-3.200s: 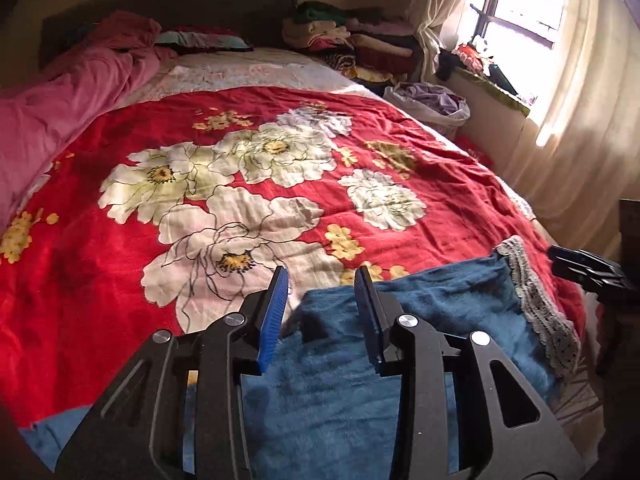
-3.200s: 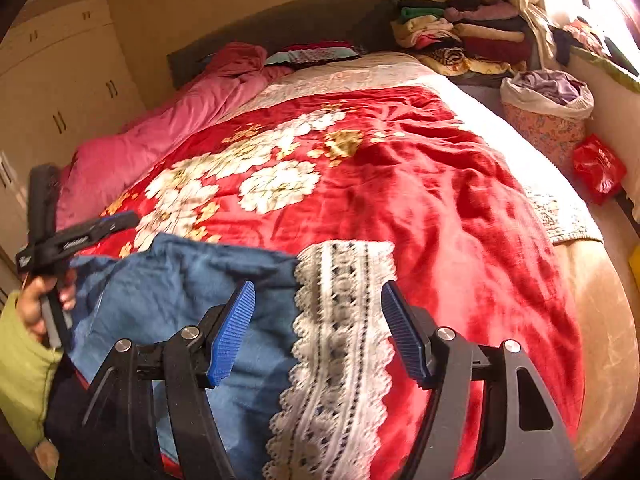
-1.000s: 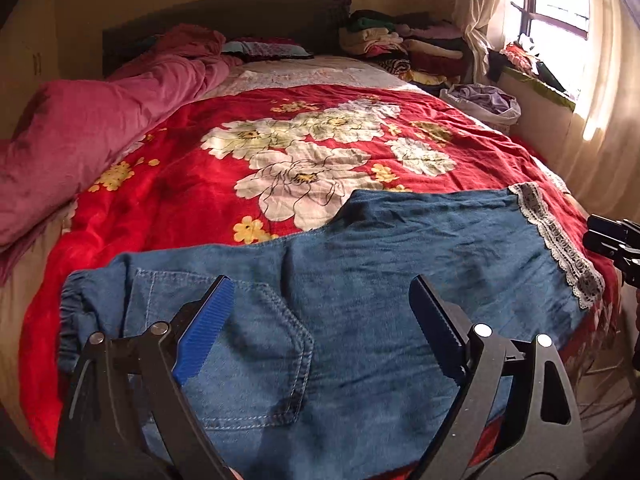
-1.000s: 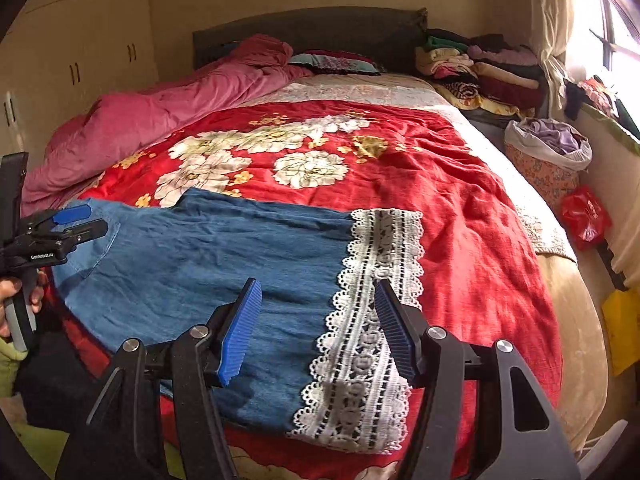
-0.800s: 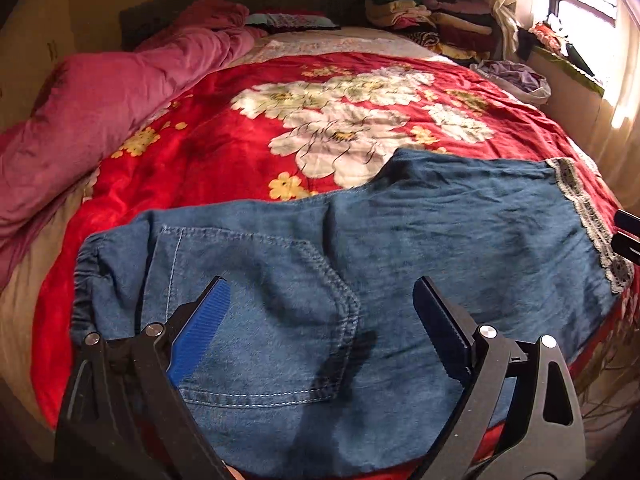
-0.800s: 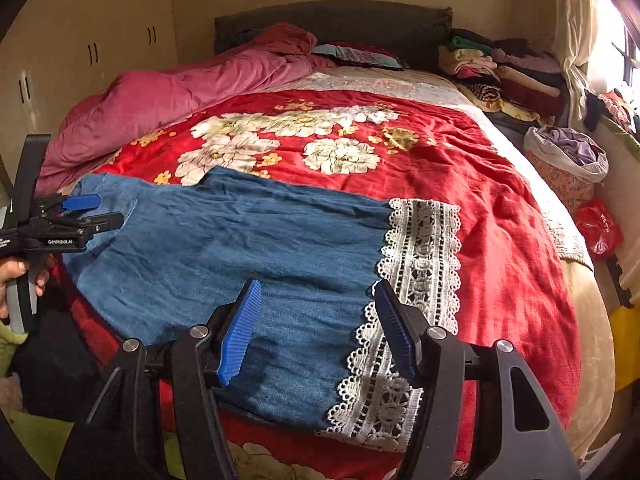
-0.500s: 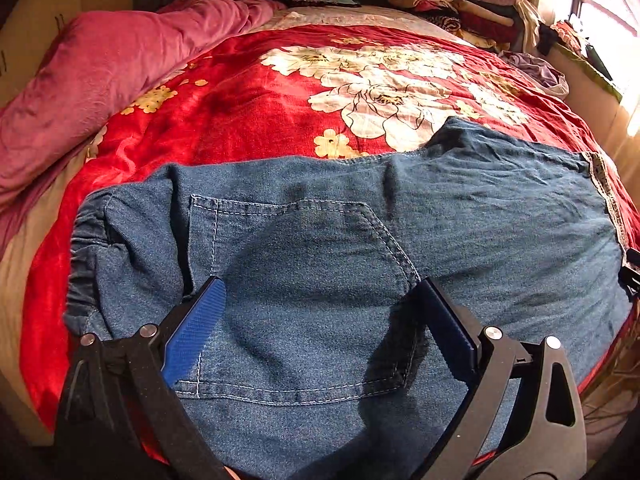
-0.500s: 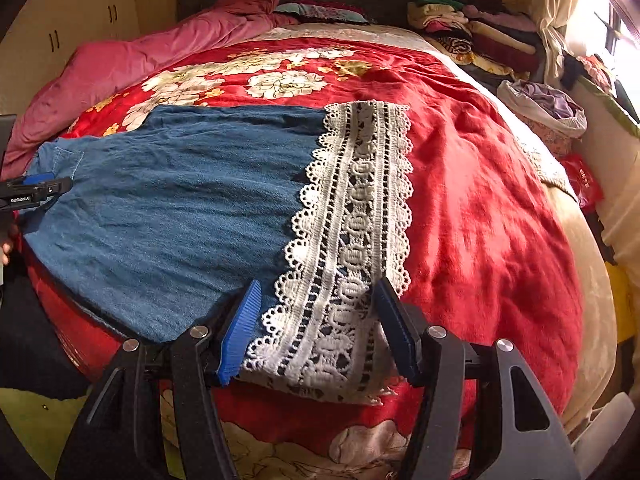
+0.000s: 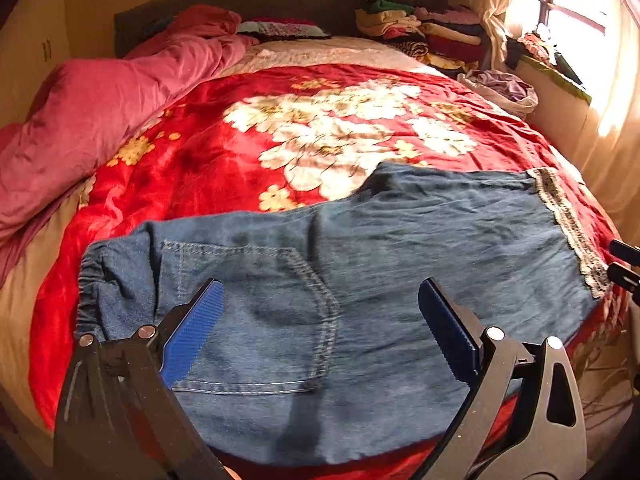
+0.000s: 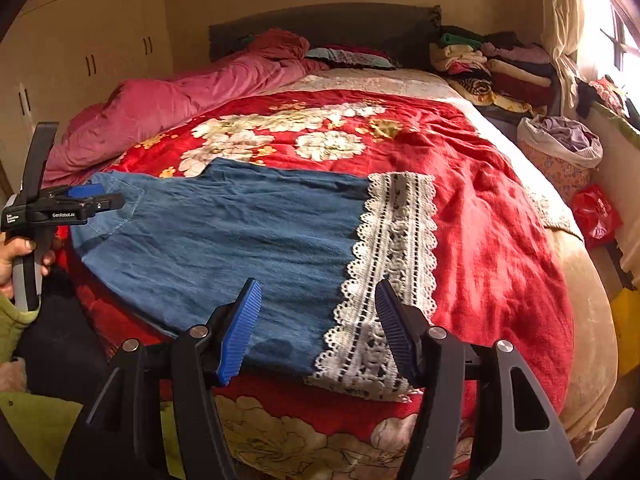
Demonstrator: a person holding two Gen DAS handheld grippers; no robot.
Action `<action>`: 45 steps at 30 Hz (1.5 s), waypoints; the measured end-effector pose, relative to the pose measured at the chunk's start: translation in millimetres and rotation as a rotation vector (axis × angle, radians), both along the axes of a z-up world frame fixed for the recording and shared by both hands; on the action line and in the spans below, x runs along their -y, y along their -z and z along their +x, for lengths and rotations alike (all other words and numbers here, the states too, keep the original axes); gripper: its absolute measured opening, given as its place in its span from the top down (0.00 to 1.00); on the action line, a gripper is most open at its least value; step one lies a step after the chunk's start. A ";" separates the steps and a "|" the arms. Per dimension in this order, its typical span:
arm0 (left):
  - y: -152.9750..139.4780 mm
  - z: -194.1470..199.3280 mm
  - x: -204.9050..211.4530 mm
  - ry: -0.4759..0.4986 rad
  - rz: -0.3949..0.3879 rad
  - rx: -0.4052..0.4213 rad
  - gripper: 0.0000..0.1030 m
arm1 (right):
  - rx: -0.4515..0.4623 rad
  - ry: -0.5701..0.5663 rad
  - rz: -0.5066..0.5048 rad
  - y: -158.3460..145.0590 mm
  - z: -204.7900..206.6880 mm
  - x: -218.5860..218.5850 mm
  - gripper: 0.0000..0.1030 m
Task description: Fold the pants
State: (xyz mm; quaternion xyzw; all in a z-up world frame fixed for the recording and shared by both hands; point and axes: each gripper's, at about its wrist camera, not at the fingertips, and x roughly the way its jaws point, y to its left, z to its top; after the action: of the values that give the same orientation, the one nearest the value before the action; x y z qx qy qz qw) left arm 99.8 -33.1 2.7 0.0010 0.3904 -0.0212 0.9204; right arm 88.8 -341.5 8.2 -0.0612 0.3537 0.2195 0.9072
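Blue denim pants (image 9: 400,264) lie spread flat across the near edge of the bed, folded lengthwise, one leg on top. The elastic waist (image 9: 90,280) is at the left, the back pocket (image 9: 256,312) faces up, and the white lace hem (image 10: 396,256) is at the right. My left gripper (image 9: 320,300) is open and empty above the pocket end. My right gripper (image 10: 318,308) is open and empty above the near edge of the hem end (image 10: 360,364). The left gripper also shows in the right wrist view (image 10: 102,200), beside the waist.
The pants lie on a red floral blanket (image 9: 320,128). A pink duvet (image 9: 100,100) is bunched along the left. Folded clothes (image 9: 420,24) are stacked at the headboard. A laundry basket (image 10: 560,148) and red bag (image 10: 596,212) stand by the window side.
Both open grippers have pulled back and risen from close over the pants. The pants lie still, spread as before.
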 end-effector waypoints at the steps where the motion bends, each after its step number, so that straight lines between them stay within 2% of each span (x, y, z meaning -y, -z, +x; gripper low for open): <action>1: -2.5 -1.1 7.4 0.023 -0.009 0.007 0.10 | -0.001 -0.018 0.005 -0.4 -1.0 -5.5 0.44; 5: 4.7 0.0 35.3 0.096 -0.001 -0.014 0.09 | -0.030 -0.076 0.010 8.5 -1.3 -28.3 0.43; 9: 24.8 3.9 51.9 0.149 0.028 -0.064 0.09 | -0.080 -0.077 0.005 27.4 0.4 -36.1 0.43; 13: 51.7 12.5 49.4 0.128 0.067 -0.150 0.09 | -0.172 -0.052 -0.017 55.5 4.3 -30.8 0.43; 17: 59.5 12.0 43.3 0.130 0.048 -0.142 0.09 | -0.173 -0.038 0.039 59.0 1.2 -24.3 0.43; 20: 56.7 10.3 43.3 0.129 0.046 -0.132 0.09 | -0.168 -0.043 0.057 48.6 -0.4 -21.0 0.43; 23: 45.2 5.9 43.1 0.125 0.024 -0.114 0.09 | -0.116 -0.042 0.077 31.1 -7.9 -13.3 0.43; 32: 5.9 -0.3 58.1 0.155 -0.025 -0.033 0.09 | -0.048 0.057 0.086 5.4 -13.7 26.0 0.43; 33: 2.8 -0.5 61.7 0.163 -0.020 -0.026 0.09 | -0.046 0.067 0.090 4.1 -14.0 30.3 0.40; 34: -0.1 -0.3 65.4 0.171 -0.016 -0.020 0.09 | -0.039 0.083 0.092 2.7 -14.8 34.5 0.28; 35: -2.5 0.3 68.2 0.178 -0.018 -0.016 0.09 | -0.030 0.099 0.094 1.4 -14.4 36.8 0.26; 45: -15.4 35.2 110.4 0.291 -0.029 -0.030 0.09 | -0.043 0.173 0.137 5.5 -17.2 63.9 0.26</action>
State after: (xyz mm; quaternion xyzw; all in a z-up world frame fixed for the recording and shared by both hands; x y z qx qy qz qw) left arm 135.0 -143.5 18.1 0.0439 0.3995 -0.1602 0.9016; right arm 71.5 -405.5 2.7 0.0363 0.3611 0.1651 0.9171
